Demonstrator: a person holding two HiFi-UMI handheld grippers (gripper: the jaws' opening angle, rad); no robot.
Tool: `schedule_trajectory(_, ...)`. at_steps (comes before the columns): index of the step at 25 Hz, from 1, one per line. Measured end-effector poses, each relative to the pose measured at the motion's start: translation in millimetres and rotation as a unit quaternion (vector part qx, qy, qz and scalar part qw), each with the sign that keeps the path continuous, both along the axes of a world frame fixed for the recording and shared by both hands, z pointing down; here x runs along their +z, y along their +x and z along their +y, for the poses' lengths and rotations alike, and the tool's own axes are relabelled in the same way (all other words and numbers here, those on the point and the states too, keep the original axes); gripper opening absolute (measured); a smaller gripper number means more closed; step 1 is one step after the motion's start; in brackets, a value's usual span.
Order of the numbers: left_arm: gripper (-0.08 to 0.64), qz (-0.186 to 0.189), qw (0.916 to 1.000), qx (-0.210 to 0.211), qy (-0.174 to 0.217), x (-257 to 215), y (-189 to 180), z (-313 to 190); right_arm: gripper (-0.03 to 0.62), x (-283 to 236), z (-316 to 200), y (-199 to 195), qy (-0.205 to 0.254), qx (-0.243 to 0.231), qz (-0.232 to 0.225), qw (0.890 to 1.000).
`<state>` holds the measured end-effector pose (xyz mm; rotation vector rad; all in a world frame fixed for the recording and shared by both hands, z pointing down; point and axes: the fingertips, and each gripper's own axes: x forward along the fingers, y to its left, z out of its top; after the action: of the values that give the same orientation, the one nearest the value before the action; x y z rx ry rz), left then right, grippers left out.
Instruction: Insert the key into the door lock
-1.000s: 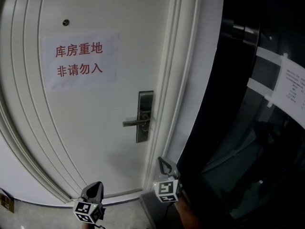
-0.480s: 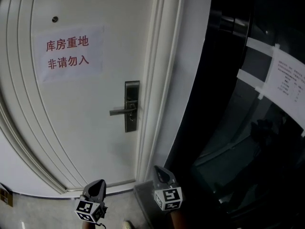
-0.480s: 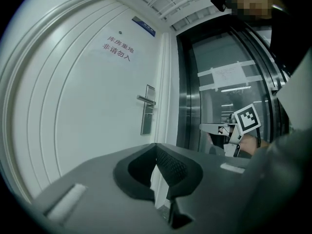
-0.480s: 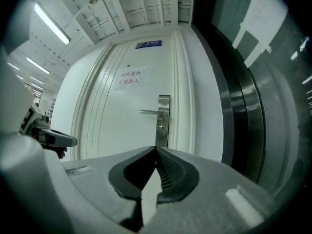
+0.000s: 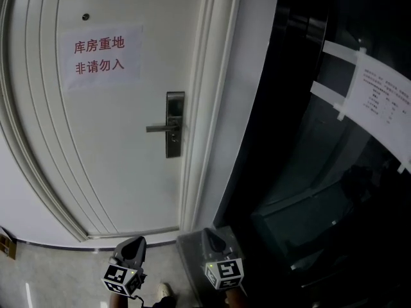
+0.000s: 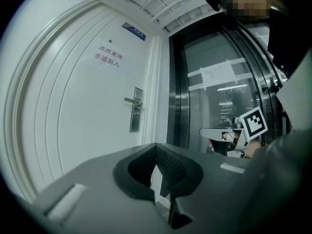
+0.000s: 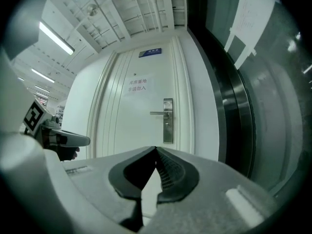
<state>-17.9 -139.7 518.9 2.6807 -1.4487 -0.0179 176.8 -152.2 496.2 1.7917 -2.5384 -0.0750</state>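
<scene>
A white door carries a metal lock plate with a lever handle pointing left; the plate also shows in the left gripper view and the right gripper view. Low in the head view, my left gripper and right gripper both point level at the door, well short of the lock. The left gripper has its jaws together with nothing seen between them. So does the right gripper. No key shows in any view.
A paper sign with red characters is taped to the door. Right of the white door frame stands a dark glass door with taped paper notices. A shoe tip shows on the grey floor.
The lock plate has shifted up and left in the head view. Both grippers now sit lower in the frame, and the right one has rolled and come nearer the left.
</scene>
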Motion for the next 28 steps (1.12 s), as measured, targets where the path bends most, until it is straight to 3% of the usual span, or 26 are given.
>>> schedule_trajectory(13,0.003,-0.001,0.9999,-0.016,0.003,4,20,94,0.002,21,92,19,-0.009,-0.022,-0.01,1.0)
schedule_trajectory(28,0.003,-0.003,0.9996,-0.021,0.02,-4,26,145,0.002,20,155,22,0.003,-0.029,-0.032,0.999)
